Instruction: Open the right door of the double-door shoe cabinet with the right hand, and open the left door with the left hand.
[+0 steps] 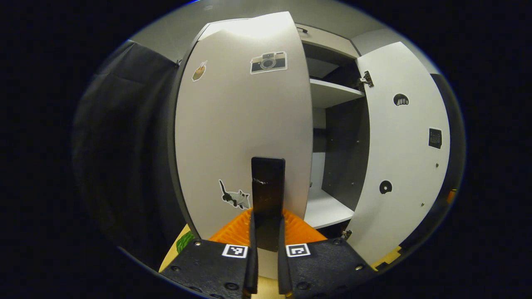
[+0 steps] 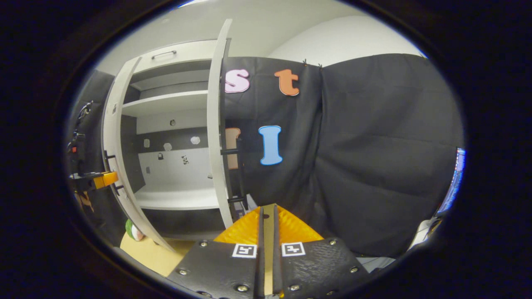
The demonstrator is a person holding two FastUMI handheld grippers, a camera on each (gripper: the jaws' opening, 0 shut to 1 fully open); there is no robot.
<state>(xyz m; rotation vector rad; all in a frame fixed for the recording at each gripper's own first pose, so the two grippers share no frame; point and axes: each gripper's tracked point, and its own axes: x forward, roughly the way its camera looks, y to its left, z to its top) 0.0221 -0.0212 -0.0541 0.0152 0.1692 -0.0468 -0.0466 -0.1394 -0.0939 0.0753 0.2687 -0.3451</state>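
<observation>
My left claw [image 1: 268, 232] pinches the dark handle [image 1: 268, 187] on the near left door [image 1: 241, 137]. Stiff, light board, I think. Right door [image 2: 216, 137] stands open; right claw [image 2: 268, 232] looks pressed together, empty.

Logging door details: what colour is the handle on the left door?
Black handle on a pale grey left door, best in the left gripper view.

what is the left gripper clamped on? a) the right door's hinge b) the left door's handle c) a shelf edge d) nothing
b: in the left gripper view the left gripper has its fingers closed on the dark handle of the left door, with the right door already swung open.
</observation>
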